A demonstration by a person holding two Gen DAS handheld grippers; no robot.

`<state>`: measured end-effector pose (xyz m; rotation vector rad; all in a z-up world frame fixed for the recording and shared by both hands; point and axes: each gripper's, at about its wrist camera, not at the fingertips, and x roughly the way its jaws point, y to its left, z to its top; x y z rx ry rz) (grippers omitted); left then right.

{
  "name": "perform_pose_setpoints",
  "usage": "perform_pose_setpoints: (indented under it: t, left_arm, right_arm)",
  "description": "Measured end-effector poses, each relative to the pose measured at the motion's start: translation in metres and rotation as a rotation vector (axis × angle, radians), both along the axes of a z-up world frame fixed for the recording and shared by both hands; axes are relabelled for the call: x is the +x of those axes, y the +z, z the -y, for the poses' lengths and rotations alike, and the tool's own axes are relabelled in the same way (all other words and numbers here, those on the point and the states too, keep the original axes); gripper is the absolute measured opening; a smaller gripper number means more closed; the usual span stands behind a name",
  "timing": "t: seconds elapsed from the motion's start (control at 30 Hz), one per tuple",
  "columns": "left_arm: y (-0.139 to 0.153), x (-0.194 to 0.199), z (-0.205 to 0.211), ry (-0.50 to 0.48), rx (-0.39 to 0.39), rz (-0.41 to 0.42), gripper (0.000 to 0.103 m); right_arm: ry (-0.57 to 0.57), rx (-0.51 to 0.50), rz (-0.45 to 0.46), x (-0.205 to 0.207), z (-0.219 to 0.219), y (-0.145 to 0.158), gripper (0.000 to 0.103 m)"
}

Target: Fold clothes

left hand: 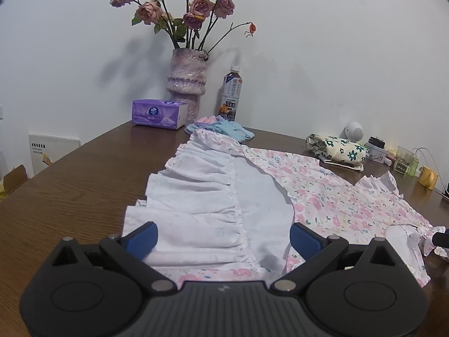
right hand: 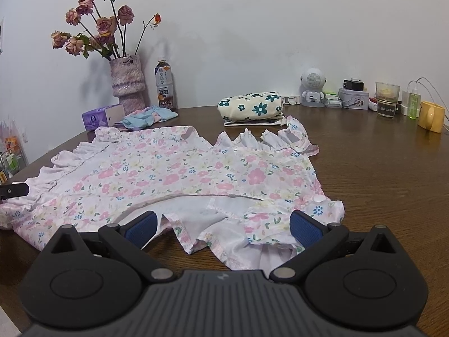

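Observation:
A pink floral dress (left hand: pixel 336 196) lies spread on the brown wooden table (left hand: pixel 70 191). Its ruffled hem (left hand: pixel 202 196) is turned over, showing the white inside. My left gripper (left hand: pixel 223 238) is open, low over that hem, with the cloth lying between and under its blue fingers (left hand: pixel 141 238). In the right wrist view the dress (right hand: pixel 174 174) stretches leftward, and my right gripper (right hand: pixel 223 229) is open over its near edge, where a white lining and a snap button (right hand: pixel 318 198) show. Neither gripper holds any cloth. The left gripper's dark tip (right hand: pixel 14 191) shows at the dress's far left end.
At the back stand a vase of dried roses (left hand: pixel 186 84), a purple tissue pack (left hand: pixel 158 113), a tea bottle (left hand: pixel 230 95) and a small blue and pink cloth (left hand: pixel 224 129). A folded cream flowered cloth (right hand: pixel 251 108), white speaker (right hand: pixel 311 87), tin, glass (right hand: pixel 387 98) and yellow mug (right hand: pixel 430 116) line the back right.

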<state>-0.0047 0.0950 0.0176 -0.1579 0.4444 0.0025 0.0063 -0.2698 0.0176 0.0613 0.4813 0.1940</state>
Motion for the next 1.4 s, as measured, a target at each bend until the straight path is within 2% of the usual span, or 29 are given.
perform_pose_setpoints:
  t: [1.4]
  left_arm:
    - [0.0003,-0.0014,-0.0004,0.010,-0.001,0.010,0.101]
  right_arm:
    - [-0.006,0.018,0.015,-0.0023,0.0017,0.0001,0.102]
